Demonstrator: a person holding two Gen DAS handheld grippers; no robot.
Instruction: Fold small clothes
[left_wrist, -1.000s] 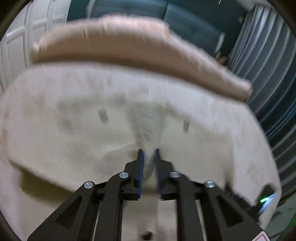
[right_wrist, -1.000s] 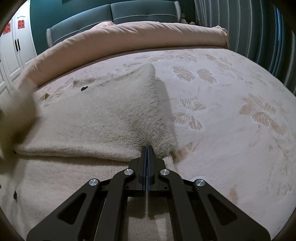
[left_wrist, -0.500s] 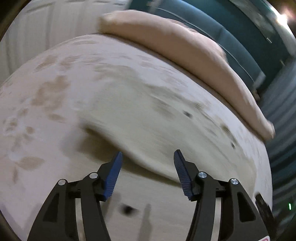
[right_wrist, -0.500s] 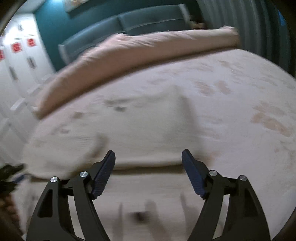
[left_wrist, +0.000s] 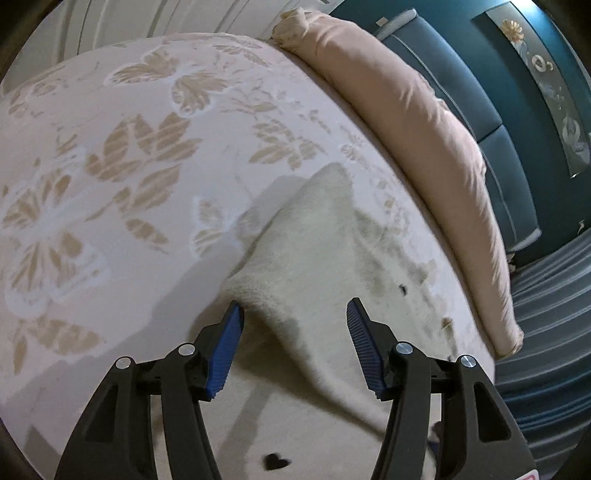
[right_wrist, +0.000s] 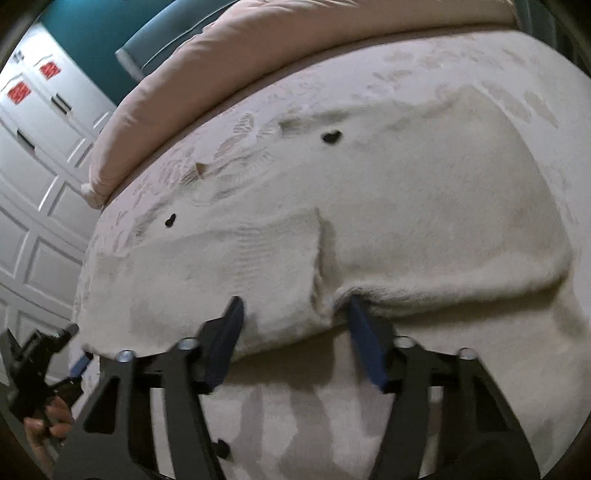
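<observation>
A butterfly-patterned bed (left_wrist: 110, 155) carries the cream knit garment (right_wrist: 406, 206), partly folded, toward its pillow edge. Left gripper (left_wrist: 295, 339) stands apart; right gripper (right_wrist: 295, 332) is closing, empty, over the fold edge. Next likely needs pinching that edge.

No legible text, only two blurred red labels (right_wrist: 33, 79) on white cabinet doors (right_wrist: 40, 155)

Folded sweater (right_wrist: 388, 221) on bedspread (left_wrist: 110, 147), rolled duvet (left_wrist: 424, 129) behind
</observation>
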